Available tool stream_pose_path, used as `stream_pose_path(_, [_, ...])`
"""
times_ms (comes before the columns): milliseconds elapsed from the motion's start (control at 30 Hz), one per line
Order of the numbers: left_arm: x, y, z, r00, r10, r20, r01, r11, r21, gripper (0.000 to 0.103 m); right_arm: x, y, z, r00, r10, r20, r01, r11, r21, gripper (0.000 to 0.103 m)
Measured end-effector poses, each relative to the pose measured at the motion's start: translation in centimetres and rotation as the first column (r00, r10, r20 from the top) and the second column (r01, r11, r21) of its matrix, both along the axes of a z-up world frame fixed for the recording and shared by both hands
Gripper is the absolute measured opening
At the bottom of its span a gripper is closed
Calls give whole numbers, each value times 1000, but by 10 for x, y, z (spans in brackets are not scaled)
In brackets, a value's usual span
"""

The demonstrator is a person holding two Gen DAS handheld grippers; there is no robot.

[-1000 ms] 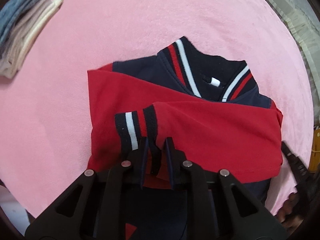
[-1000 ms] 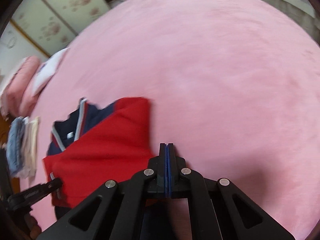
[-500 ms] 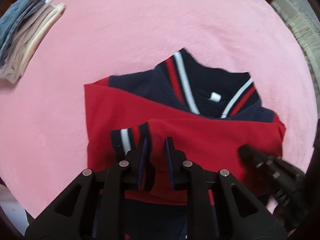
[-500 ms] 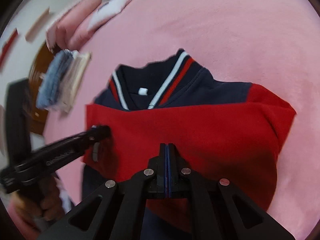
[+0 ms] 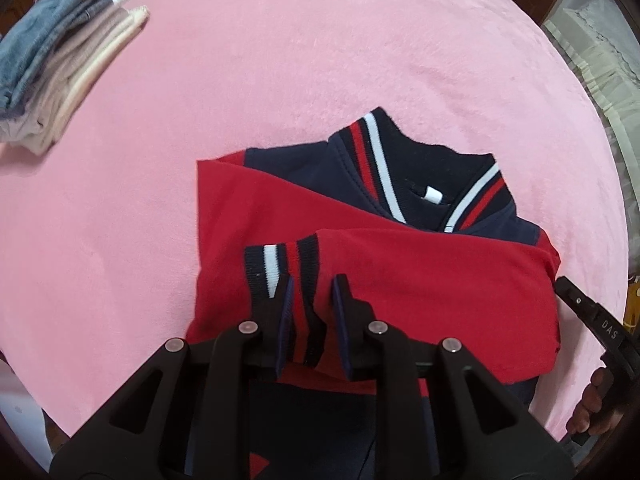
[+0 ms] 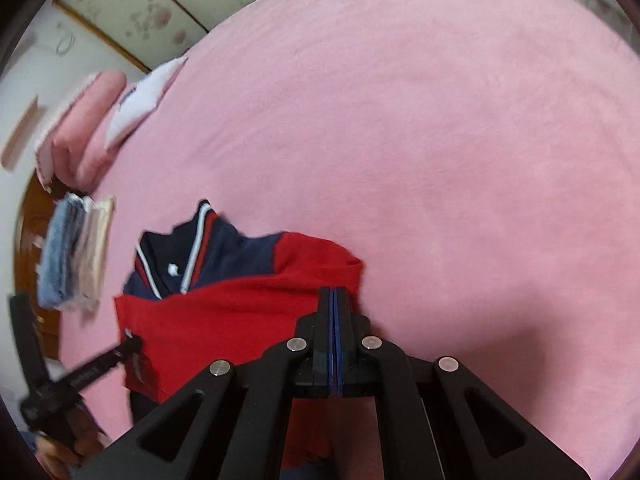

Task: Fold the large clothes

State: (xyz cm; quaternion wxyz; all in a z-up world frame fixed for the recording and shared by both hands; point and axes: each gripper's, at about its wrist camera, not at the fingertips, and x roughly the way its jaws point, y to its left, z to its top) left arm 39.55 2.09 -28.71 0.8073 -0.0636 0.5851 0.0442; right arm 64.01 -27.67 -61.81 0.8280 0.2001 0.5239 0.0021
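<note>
Between left gripper (image 5: 312, 300) jaws, striped cuff (image 5: 280, 256)

A bedroom at home: a wide bed under a pink plush blanket (image 6: 440, 160), pink pillows (image 6: 88, 128) up at its head, a stack of folded clothes (image 5: 60, 72) on the bedding, and floral-panelled wardrobe doors (image 6: 160, 8) against the wall.
</note>
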Motion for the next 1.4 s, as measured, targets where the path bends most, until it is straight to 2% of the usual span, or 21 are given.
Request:
stream_pose_path(100, [-11,1,12,999,-17,37,16,1000,22,18,-14,6,6,1000,-6,14,5,1000,20,1])
stream_pose_path(200, [-30,6,25,998,-34,61,35,999,-7,18,-34,25,12,999,-15,29,14,999,40,1])
stream_pose_path(233, [-33,7,28,998,-34,61,35,999,-16,18,-39,44,11,999,-21,30,20,999,46,1])
stream_pose_path(367, [-72,17,37,998,-40,51,42,999,-29,18,-82,55,17,998,-48,30,46,996,76,1])
stream_pose_path(467, [-106,23,40,997,-69,34,70,997,-44,18,-120,68,23,999,-46,13,45,997,61,1])
stream_pose_path(633, [-156,37,44,994,-112,10,113,994,-12,18,-179,92,29,999,-53,-2,53,998,39,2])
stream_pose_path(700, [-172,42,46,993,-120,-4,120,993,-16,22,-209,90,38,998,-61,-8,62,997,35,4])
stream_pose_path(767, [-189,48,49,992,-124,-21,124,992,-19,36,-242,88,47,997,-73,-17,73,997,35,12])
stream_pose_path(800, [-196,51,52,992,-124,-27,124,992,-19,39,-254,90,49,996,-83,-25,84,996,31,15])
stream_pose_path(867, [-209,53,59,990,-136,-34,135,991,-23,46,-279,96,56,994,-107,-31,108,994,21,32])
stream_pose_path(900, [-216,54,64,989,-144,-37,144,989,-22,49,-288,99,59,993,-115,-30,115,993,21,36])
stream_pose_path(933, [-224,55,70,988,-150,-40,149,989,-17,56,-298,104,64,992,-122,-29,122,992,20,42])
stream_pose_path(1033, [-243,58,88,988,-151,-5,151,988,-26,72,-323,111,80,993,-119,-26,120,991,52,54])
stream_pose_path(1167, [-256,61,104,990,-139,8,139,990,-32,76,-336,116,103,994,-108,-14,108,993,50,69])
stream_pose_path(1267, [-262,66,112,990,-134,36,135,990,-42,77,-343,120,125,996,-82,32,81,995,56,81])
stream_pose_path(1400, [-266,72,103,989,-143,31,144,988,-46,77,-345,119,139,994,-73,78,69,996,52,85])
